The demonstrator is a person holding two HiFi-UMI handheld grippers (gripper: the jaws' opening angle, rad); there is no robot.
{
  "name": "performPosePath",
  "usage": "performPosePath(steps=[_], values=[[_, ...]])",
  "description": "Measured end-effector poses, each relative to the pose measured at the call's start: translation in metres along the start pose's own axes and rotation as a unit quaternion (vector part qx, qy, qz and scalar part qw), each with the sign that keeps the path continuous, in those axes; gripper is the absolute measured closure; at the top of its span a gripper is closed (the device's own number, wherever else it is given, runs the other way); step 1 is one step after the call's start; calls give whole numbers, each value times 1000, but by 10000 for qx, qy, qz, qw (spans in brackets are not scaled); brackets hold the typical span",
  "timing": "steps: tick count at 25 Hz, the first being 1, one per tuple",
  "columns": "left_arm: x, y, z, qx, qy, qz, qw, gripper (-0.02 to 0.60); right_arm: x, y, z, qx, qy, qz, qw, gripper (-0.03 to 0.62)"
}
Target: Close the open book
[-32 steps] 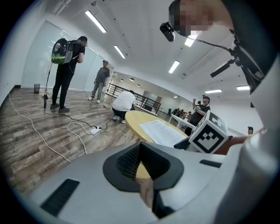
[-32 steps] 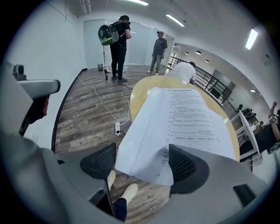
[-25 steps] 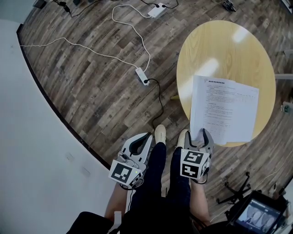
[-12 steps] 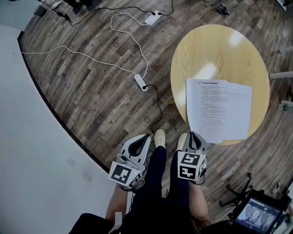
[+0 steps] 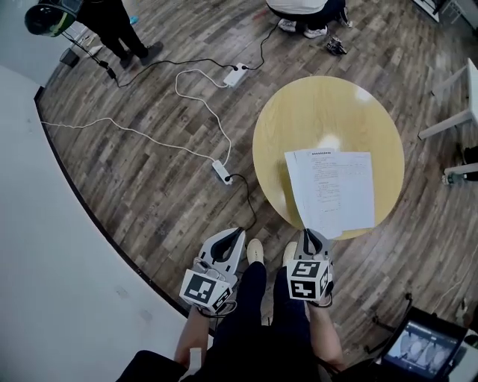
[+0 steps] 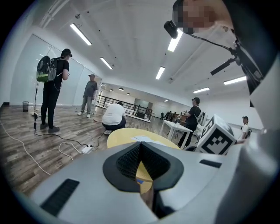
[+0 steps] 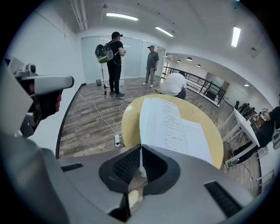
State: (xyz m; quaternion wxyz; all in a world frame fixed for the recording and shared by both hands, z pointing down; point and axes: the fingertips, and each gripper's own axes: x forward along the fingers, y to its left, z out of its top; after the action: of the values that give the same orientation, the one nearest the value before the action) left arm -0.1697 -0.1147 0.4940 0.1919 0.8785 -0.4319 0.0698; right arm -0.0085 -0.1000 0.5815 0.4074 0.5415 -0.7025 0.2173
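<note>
An open book (image 5: 332, 190) of white printed pages lies on the near right part of a round yellow table (image 5: 314, 112). My right gripper (image 5: 309, 237) is at the book's near corner, shut on the edge of a page. In the right gripper view the white page (image 7: 175, 127) runs down into the shut right gripper (image 7: 140, 151). My left gripper (image 5: 231, 237) hangs left of the table over the floor, shut with nothing in it. In the left gripper view the left gripper (image 6: 139, 146) points at the table (image 6: 127, 134) from the side.
Power strips (image 5: 221, 171) and white cables trail over the wooden floor left of the table. A person crouches (image 5: 299, 9) beyond the table and another stands (image 5: 112, 22) at the far left. A white table (image 5: 459, 101) stands at the right, a monitor (image 5: 422, 347) at the bottom right.
The right gripper's jaws, open round the book's near corner a second ago, have shut on the page edge. Both grippers and the head camera have risen, so the table looks smaller.
</note>
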Motion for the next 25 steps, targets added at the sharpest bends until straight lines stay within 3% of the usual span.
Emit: performPosePath(steps=[10,18,25], values=[[42,-61,49,332,-265,-67,9991,584,-49,-117,6,241,-442,-619,9968,579],[107,-100,57,406,-204,-98,9989,584,-30,-182,-28,655,-336,-438,9963,579],[139,-109,36,479,169,-125,9986,584,6,-217,-71,1039,-79,-351,9939,579]])
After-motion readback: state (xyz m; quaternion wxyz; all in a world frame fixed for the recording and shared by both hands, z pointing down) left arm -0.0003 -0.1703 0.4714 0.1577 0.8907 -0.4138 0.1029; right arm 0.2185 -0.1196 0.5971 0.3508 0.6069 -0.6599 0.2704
